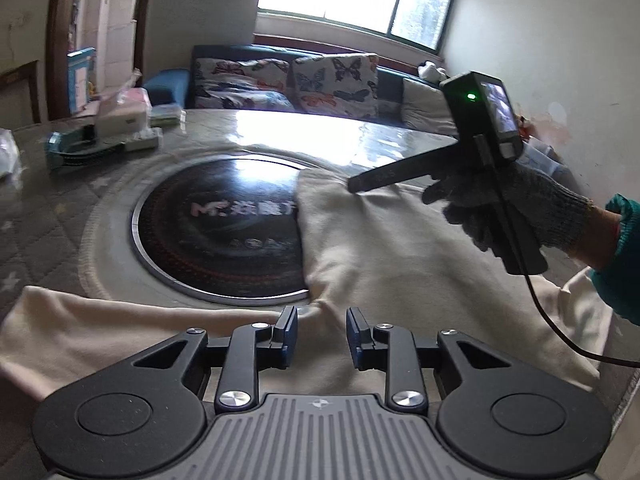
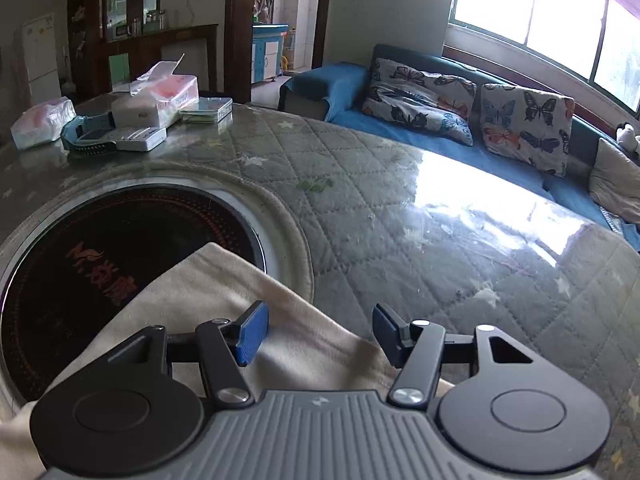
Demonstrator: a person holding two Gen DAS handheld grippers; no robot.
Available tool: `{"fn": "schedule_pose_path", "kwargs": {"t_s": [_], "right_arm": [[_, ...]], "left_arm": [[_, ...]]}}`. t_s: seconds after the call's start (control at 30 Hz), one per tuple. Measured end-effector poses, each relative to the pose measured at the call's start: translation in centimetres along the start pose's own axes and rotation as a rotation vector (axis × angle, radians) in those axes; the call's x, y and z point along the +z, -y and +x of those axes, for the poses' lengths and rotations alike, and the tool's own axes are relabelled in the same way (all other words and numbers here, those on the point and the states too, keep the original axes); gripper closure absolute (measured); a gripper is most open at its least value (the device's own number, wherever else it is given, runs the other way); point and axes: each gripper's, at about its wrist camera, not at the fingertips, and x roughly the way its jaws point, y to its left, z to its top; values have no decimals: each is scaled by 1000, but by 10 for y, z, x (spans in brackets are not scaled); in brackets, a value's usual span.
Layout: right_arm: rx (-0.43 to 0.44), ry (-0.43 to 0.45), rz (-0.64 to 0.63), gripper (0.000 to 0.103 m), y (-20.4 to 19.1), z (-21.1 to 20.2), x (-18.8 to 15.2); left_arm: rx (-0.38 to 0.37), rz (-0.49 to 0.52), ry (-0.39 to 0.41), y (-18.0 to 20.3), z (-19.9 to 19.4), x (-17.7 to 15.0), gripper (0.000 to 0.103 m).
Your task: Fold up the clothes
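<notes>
Left gripper (image 1: 322,334) hovers over the cream fabric garment (image 1: 400,264), jaws apart, empty. Right gripper (image 2: 318,334), jaws wide, grips nothing above the quilted grey table (image 2: 400,216).

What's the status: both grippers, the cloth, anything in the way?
Left gripper open, nothing between pads. Right gripper open, empty, over cloth edge. Cream fabric garment spread flat, partly covering the round black glass cooktop. Nothing in the way.

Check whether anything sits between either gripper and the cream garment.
Nothing visible does. The left gripper and right gripper both stand open right over the cream garment; the boxes sit far across the table.
</notes>
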Motion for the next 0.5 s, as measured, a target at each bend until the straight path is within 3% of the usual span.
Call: {"fn": "schedule_pose_path", "kwargs": {"t_s": [0.17,0.37,0.5], "right_arm": [[34,46,-75,44,-16,-21,1],[59,-8,-136,44,-42,-9,-7],[53,6,-136,44,-51,-9,-3]], "left_arm": [[120,-56,35,-27,-20,-6,71],[305,-146,61,-60,-40,-17,69],[422,-199,89,-78,-57,-22,66]]}}
